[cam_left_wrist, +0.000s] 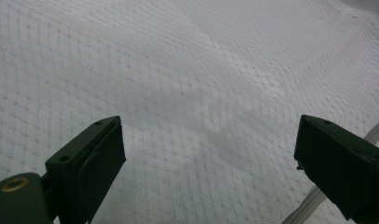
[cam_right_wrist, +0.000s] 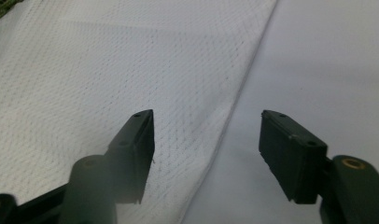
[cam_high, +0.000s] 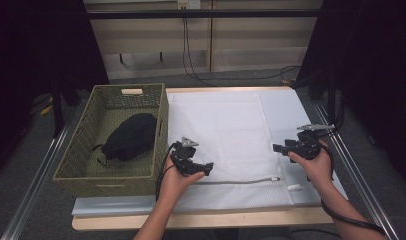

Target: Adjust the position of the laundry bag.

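Mesh bag [cam_high: 218, 137], white, lies flat on the table [cam_high: 201, 219] w/ its zipper [cam_high: 241, 181] along the near edge. High view gives the whole layout: left gripper [cam_high: 207, 167] at the bag's near-left corner, right gripper [cam_high: 277, 148] by its right edge, green wicker basket [cam_high: 98, 176] at table left. Basket holds a black garment [cam_high: 130, 136] (crumpled, prob. a jacket, too dark to tell). Gripper views add close detail the high view lacks: left gripper [cam_left_wrist: 208, 158] view shows mesh weave under and between its jaws, which stand wide apart, a pale strip, maybe the zipper, by the right-hand jaw. Right gripper [cam_right_wrist: 206, 144] view shows the bag's hemmed right edge running up between its jaws, also wide apart; mesh under one jaw, smooth white sheet [cam_right_wrist: 327, 60] under the other. Neither pair clamps anything.
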{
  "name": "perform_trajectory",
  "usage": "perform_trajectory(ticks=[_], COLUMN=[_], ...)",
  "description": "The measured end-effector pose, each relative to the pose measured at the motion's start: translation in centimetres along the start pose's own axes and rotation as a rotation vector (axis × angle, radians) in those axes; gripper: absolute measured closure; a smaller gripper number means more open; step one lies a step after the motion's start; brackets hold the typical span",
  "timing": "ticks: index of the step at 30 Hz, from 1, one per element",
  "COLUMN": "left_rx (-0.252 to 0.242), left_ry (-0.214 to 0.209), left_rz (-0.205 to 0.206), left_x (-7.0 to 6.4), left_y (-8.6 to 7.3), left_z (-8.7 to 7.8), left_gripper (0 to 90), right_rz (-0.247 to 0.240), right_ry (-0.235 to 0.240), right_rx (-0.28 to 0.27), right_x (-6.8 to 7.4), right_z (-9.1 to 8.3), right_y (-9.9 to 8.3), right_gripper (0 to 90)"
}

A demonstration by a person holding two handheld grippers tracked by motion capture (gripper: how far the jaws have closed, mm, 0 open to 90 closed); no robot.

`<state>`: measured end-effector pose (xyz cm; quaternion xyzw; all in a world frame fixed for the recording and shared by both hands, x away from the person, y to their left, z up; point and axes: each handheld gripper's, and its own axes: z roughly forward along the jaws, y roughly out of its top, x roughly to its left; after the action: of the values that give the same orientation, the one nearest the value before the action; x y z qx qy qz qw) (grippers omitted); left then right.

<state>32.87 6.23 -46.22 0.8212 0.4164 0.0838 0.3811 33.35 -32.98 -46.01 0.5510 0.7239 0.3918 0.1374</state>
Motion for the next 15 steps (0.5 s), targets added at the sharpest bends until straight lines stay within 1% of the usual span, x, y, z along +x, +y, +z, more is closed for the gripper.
perform_trajectory(ticks=[1,2,3,4,5,6,8,10,11,12,13,14,15], left_rx=[0.0,0.005,0.002,-0.003,-0.003,-0.005,-0.006,0.001,0.0,-0.004,-0.008,-0.001,-0.004], left_ry=[0.0,0.005,0.005,0.007,0.007,0.013,0.012,0.009,0.013,0.015,0.011,0.024,0.018], left_rz=[0.0,0.007,0.0,-0.006,-0.006,-0.003,-0.007,0.0,-0.002,-0.011,-0.022,-0.013,-0.015], left_x=[0.0,0.1,0.1,0.2,0.2,0.3,0.3,0.4,0.4,0.3,0.3,0.3,0.4], left_y=[0.0,0.0,0.0,0.0,0.0,0.0,0.0,0.0,0.1,0.1,0.1,0.0,0.0], left_z=[0.0,-0.1,-0.1,-0.2,-0.2,-0.2,-0.1,-0.1,-0.1,0.0,0.1,0.0,0.0], left_gripper=[8.4,8.4,8.4,8.4,8.4,8.5,8.5,8.5,8.5,8.7,8.7,8.8,8.8], right_rz=[0.02,0.025,0.024,0.034,0.034,0.046,0.047,0.062,0.059,0.047,0.047,0.052,0.046], right_ry=[0.015,0.013,0.003,0.006,0.006,0.003,0.001,0.013,0.015,-0.002,-0.002,-0.017,-0.027], right_rx=[-0.002,-0.001,0.002,0.013,0.013,0.025,0.028,0.04,0.043,0.053,0.053,0.045,0.046], right_x=[-0.1,-0.2,-0.2,-0.2,-0.2,-0.3,-0.4,-0.4,-0.4,-0.2,-0.2,-0.2,-0.2], right_z=[0.1,0.2,0.3,0.4,0.4,0.7,0.9,1.2,1.4,1.7,1.7,1.9,1.9], right_y=[-0.1,-0.1,-0.2,-0.2,-0.2,-0.2,-0.2,-0.2,-0.2,-0.1,-0.1,-0.1,0.0], right_gripper=[40.3,40.4,42.3,44.5,44.5,46.2,47.7,50.8,52.0,54.2,54.2,54.6,54.6])
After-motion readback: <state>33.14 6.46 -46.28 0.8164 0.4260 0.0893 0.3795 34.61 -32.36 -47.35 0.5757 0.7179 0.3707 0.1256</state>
